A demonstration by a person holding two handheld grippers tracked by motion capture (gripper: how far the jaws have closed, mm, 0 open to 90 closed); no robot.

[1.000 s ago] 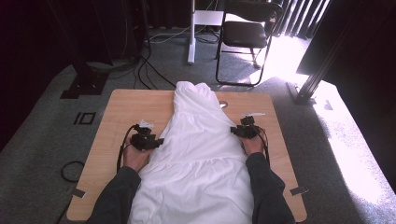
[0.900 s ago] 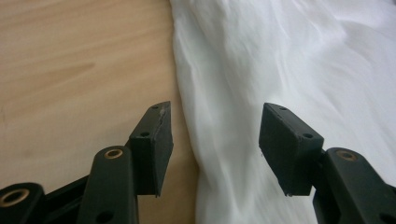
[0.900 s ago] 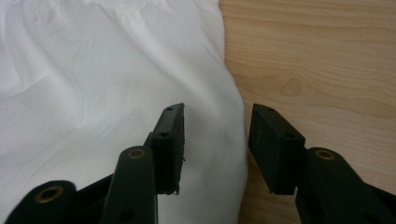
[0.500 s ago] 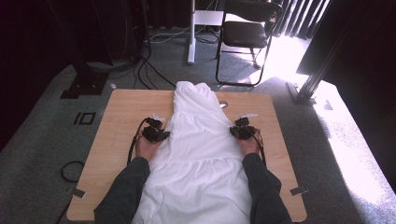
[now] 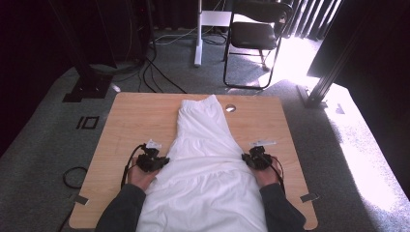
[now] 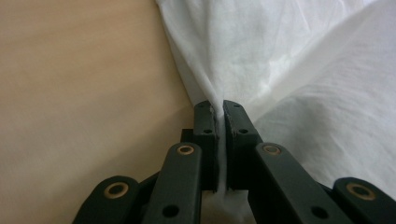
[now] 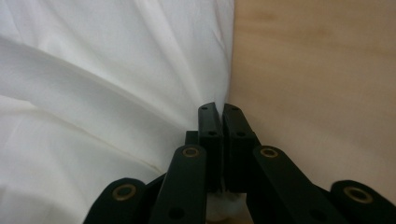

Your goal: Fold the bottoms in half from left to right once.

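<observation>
Both hand-held grippers are closed on the white garment (image 5: pixel 205 164). My left hand-held gripper (image 5: pixel 162 162) pinches the cloth edge at about 9 o'clock of the garment, and in the left gripper view a thin fold of fabric (image 6: pixel 218 126) sits between the jaws. My right hand-held gripper (image 5: pixel 249 159) pinches the opposite edge at about 3 o'clock. The garment lies along the middle of the wooden surface (image 5: pixel 135 116), narrow end toward 12 o'clock, wide part toward 6 o'clock between my sleeves. A dark chair (image 5: pixel 254 36) stands on the floor beyond the surface at 12 o'clock.
</observation>
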